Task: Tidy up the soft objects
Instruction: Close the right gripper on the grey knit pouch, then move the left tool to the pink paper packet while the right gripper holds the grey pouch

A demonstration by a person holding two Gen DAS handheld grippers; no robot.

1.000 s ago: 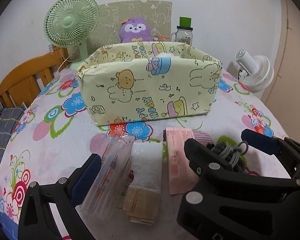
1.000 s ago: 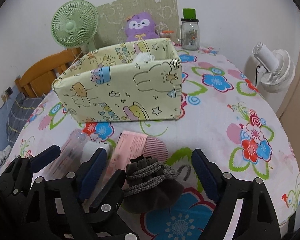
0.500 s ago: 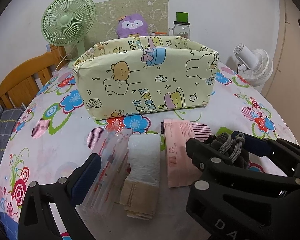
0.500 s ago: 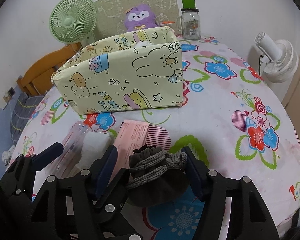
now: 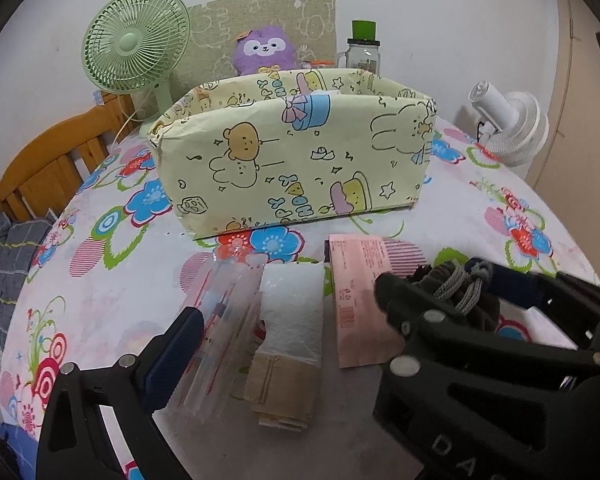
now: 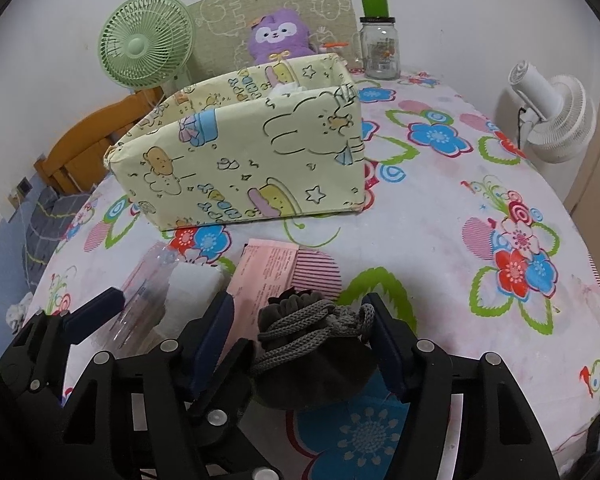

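A grey drawstring pouch (image 6: 312,360) sits low in the right wrist view. My right gripper (image 6: 300,312) is shut on it, a blue pad on each side. In the left wrist view the pouch (image 5: 452,284) shows between those same fingers. My left gripper (image 5: 300,320) is open and its jaws are closing. Between them lie a clear plastic packet (image 5: 228,312) and a white and tan packet (image 5: 292,312). Its right finger is hidden behind the right gripper. A pink packet (image 5: 352,280) lies flat between the two groups. A yellow cartoon-print fabric box (image 5: 292,160) stands open just beyond.
Behind the box stand a green fan (image 5: 136,40), a purple plush (image 5: 264,50) and a glass jar (image 5: 362,52). A white fan (image 5: 508,128) is off the table's right edge. A wooden chair (image 5: 48,160) and grey cloth (image 5: 8,248) are at the left.
The right gripper's jaws have drawn in from wide apart to both sides of the grey pouch. The left gripper and the packets look unchanged.
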